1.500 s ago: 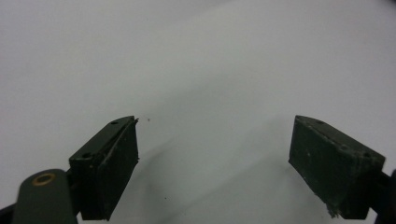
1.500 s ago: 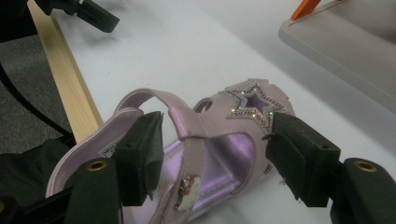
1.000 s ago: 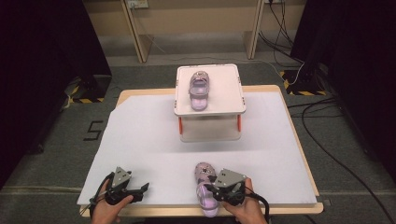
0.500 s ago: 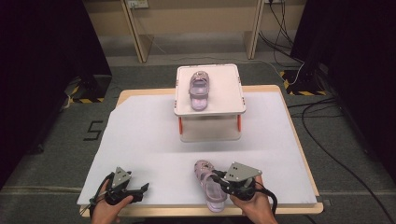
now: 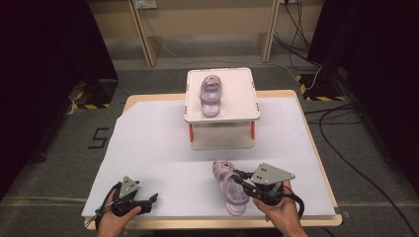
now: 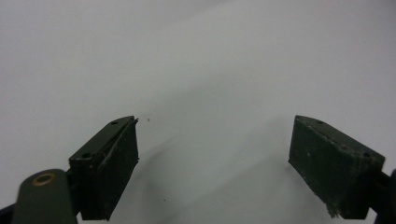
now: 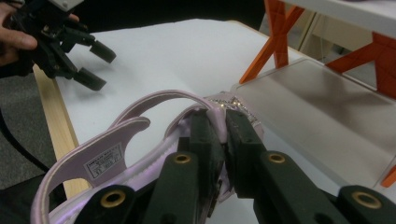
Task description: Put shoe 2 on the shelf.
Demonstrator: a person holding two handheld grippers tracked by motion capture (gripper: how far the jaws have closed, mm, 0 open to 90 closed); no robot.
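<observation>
The pink shoe (image 5: 228, 187) sits near the front edge of the white table (image 5: 148, 143), in front of the little white stand (image 5: 222, 116). A second ago it lay lower, close to the edge. Now its toe has come up and it has moved a bit toward the stand. The right gripper (image 7: 223, 133) has just squeezed its jaws together, and they pinch the shoe's side strap tight. A second pink shoe (image 5: 210, 96) sits on top of the stand, just as before. The left gripper (image 5: 148, 200) rests at the front left corner with its jaws wide apart and nothing between them. It has not moved.
</observation>
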